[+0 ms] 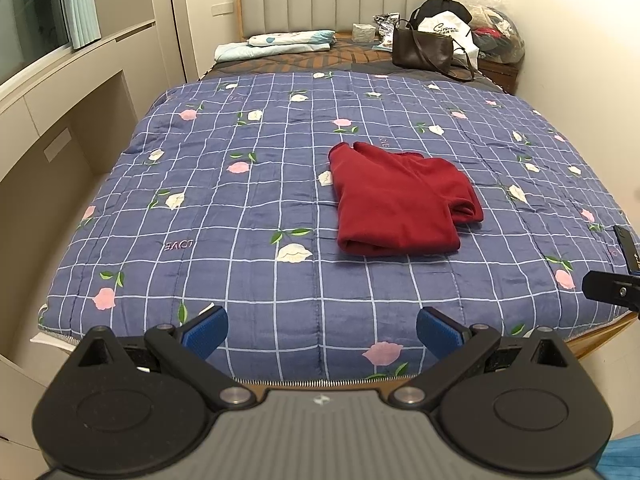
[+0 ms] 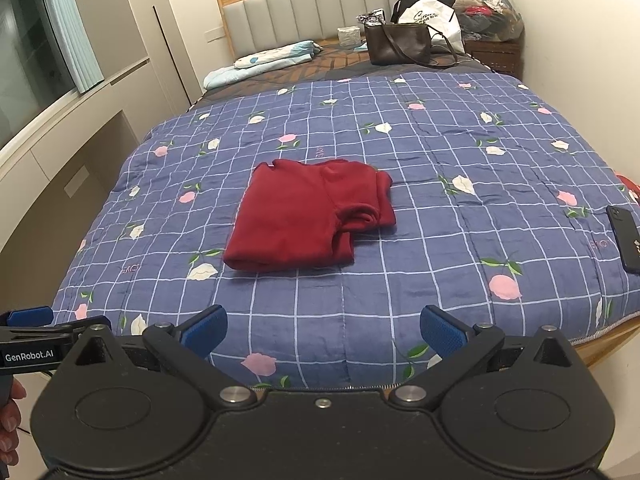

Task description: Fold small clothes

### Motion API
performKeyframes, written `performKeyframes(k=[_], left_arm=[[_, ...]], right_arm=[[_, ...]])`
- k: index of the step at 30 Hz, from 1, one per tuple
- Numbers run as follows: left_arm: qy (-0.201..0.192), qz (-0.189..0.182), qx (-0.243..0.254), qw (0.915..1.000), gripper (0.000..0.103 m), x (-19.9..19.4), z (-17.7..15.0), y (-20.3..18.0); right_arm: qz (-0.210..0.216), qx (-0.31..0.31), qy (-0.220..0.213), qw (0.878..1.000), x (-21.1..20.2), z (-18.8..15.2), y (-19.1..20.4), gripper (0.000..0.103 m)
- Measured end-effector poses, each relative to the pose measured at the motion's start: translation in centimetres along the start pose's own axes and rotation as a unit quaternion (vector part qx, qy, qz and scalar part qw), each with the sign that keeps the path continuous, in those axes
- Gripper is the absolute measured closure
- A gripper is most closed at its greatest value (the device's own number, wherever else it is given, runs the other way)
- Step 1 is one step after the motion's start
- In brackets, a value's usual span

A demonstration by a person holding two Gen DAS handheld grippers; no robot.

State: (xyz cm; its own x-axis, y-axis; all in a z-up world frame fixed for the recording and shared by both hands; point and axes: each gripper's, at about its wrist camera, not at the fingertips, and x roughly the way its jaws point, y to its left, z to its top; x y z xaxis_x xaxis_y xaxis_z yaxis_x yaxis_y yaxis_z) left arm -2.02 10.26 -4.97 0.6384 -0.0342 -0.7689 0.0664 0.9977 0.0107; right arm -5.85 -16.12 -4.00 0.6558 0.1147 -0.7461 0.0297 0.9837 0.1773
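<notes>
Ahead, the bed (image 1: pixel 200 208) carries the red garment (image 1: pixel 400 200) already folded near its middle, long axis running near to far. Both tools, left tool (image 1: pixel 322 330) and right tool (image 2: pixel 324 330), hang released at the near edge, roughly equally distant.

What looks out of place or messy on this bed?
The red garment is folded, though a rolled sleeve bunches at its right edge, so it looks lumpy. A dark phone lies near the quilt's right edge. Bags and a handbag crowd the headboard end. Both grippers, left and right, are open and empty.
</notes>
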Motion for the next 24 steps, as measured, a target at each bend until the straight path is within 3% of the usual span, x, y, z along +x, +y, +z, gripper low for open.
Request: performKeyframes(k=[24], left_arm=[[0.001,-0.001,-0.005,1.0000,0.000,0.28,0.03,0.48]], right_arm=[[-0.001,-0.001,0.000,1.000,0.05,0.08,0.30,0.001]])
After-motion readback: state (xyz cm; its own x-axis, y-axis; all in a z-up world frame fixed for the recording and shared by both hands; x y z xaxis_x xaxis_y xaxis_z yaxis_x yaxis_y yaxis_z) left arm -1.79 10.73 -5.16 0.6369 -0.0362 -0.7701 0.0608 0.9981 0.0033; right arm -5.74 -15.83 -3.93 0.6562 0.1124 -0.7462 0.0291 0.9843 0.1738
